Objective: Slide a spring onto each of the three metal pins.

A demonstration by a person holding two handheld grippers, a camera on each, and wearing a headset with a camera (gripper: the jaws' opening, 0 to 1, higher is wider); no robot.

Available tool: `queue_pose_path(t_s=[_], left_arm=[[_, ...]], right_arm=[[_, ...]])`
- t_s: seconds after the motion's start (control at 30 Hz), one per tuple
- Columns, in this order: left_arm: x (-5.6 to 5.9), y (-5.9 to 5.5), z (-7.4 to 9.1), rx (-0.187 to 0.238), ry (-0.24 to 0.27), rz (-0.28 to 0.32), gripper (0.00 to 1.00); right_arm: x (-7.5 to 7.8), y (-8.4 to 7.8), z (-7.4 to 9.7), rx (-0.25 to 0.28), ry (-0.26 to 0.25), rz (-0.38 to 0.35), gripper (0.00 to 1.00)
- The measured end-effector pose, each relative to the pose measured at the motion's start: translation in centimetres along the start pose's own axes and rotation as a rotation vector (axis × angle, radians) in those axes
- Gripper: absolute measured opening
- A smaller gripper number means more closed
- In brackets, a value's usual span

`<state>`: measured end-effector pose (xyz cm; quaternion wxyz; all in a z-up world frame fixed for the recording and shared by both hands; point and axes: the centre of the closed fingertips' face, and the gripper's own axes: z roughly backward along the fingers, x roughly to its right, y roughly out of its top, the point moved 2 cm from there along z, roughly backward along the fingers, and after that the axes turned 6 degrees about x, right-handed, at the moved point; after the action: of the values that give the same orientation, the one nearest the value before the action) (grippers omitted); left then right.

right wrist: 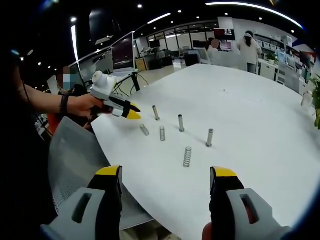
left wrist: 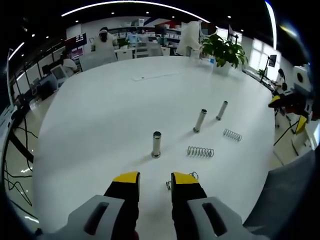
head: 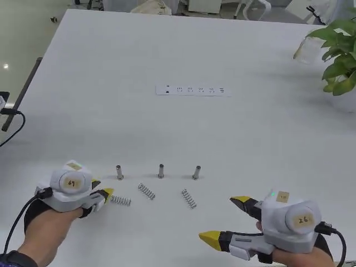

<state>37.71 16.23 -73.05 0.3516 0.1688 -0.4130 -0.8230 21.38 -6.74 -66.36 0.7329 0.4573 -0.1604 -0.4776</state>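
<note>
Spreading beneath everything, the white counter [head: 194,111] carries the parts. The right gripper [head: 224,218] gapes wide and holds nothing; the left gripper [head: 105,194] is narrowly parted, also holding nothing. Three upright metal pins [head: 161,171] stand in a row just ahead of the left gripper, all bare. Three springs [head: 146,191] lie loose between the grippers, the nearest spring [head: 120,201] just beside the left tips. They look light, springy and apt to roll. A gentle pinch mid-coil, leaving one end free, seems best.

The tool [right wrist: 166,173], jaws spread wide, faces pins [right wrist: 181,123] and springs [right wrist: 187,156].
</note>
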Motion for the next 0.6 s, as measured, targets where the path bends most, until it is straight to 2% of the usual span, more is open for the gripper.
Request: queue_pose_path(t_s=[0.33, 0.6], left_arm=[[-0.2, 0.8, 2.4, 0.050, 0.005, 0.009, 0.23], [-0.7, 1.6, 4.5, 0.085, 0.010, 0.008, 0.27]], right_arm=[[0.1, 0.5, -0.3, 0.005, 0.010, 0.011, 0.70], [0.3, 0.5, -0.4, 0.008, 0.014, 0.014, 0.70]])
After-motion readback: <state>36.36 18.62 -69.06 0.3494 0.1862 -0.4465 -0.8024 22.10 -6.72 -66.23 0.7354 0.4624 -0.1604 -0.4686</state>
